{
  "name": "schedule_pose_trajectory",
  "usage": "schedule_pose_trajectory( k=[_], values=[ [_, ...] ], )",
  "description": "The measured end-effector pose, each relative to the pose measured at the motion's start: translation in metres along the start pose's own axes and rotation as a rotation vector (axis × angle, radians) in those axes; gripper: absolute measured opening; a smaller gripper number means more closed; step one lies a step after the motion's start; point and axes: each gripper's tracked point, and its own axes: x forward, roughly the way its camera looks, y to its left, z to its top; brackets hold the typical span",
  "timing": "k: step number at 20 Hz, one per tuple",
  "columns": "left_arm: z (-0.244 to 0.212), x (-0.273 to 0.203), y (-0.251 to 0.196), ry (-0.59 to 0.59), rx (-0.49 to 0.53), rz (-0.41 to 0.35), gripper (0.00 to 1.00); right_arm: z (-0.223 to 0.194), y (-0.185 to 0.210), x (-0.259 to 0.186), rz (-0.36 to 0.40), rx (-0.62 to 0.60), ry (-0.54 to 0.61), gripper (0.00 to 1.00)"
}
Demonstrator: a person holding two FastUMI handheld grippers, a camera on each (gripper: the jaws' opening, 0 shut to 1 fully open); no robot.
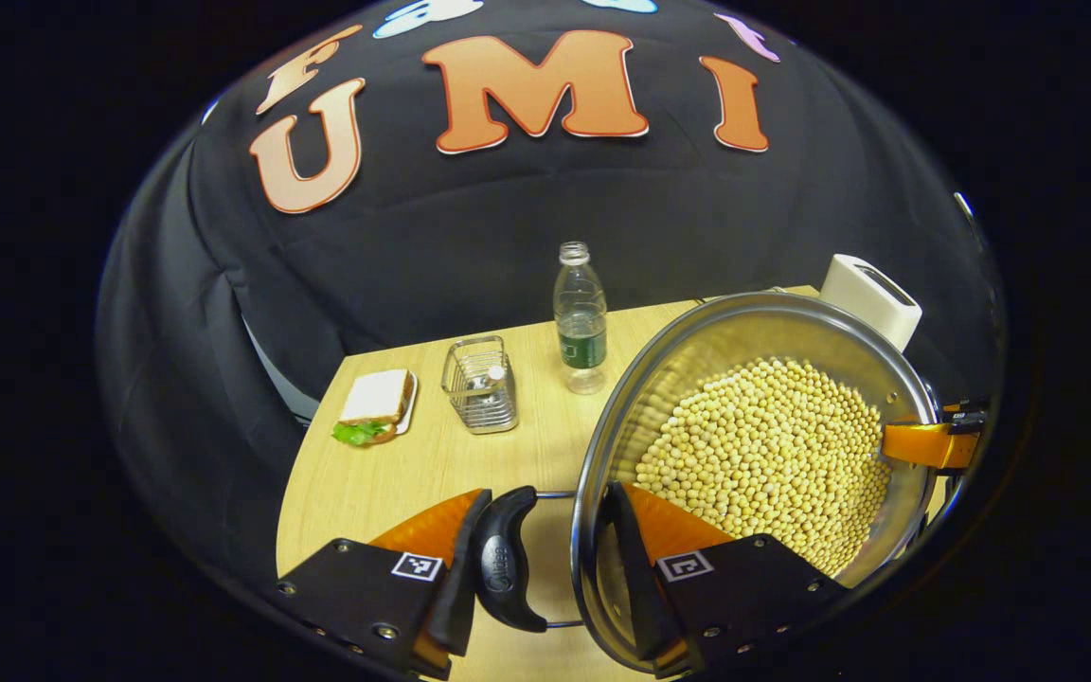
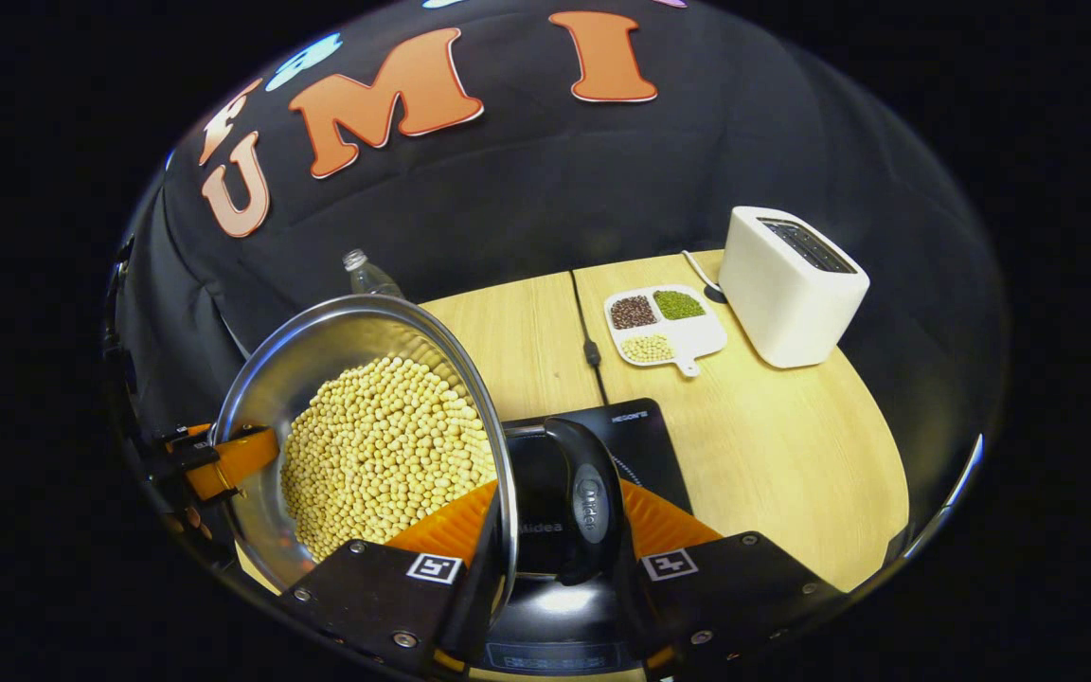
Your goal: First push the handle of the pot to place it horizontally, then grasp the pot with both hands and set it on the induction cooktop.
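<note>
Between the two grippers hangs the pot (image 1: 763, 426), a shiny steel bowl with a thin rolled rim, heaped with small round pale-yellow beans (image 1: 773, 455). On the left gripper (image 1: 545, 559), the orange ribbed fingers (image 1: 432, 526) close across the pot's wall and its glossy black curved handle (image 1: 506, 559): one finger sits outside the handle, the other inside the rim, pinching both. The right gripper (image 2: 555, 540) does the same on the opposite black handle (image 2: 588, 511), one finger inside the bowl among the beans, one outside the handle. Beneath the pot in the right gripper view lies the flat black glass induction cooktop (image 2: 631, 426); whether the pot touches it cannot be told.

The left gripper view takes in a clear plastic bottle (image 1: 580, 317), a wire basket (image 1: 480, 384) and a sandwich (image 1: 375, 407) on the pale wood table (image 1: 384, 483). The right gripper view adds a boxy white toaster (image 2: 792, 284) and a white divided dish (image 2: 664, 327) of brown, green and yellow grains, plus a dark cord (image 2: 588, 332).
</note>
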Motion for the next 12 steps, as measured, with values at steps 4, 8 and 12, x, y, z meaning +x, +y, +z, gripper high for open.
schedule_pose_trajectory(
  k=[4, 8, 12],
  values=[
    [-0.002, 0.009, -0.023, 0.014, -0.001, 0.007, 0.67, 0.001, -0.023, 0.007, -0.001, -0.004, 0.008, 0.55],
    [-0.005, 0.012, -0.044, 0.019, 0.004, 0.010, 0.67, 0.002, -0.045, 0.013, 0.004, 0.003, 0.016, 0.55],
    [-0.015, 0.026, -0.050, 0.034, -0.005, 0.002, 0.67, 0.002, -0.063, 0.020, -0.003, -0.005, 0.029, 0.55]
  ],
)
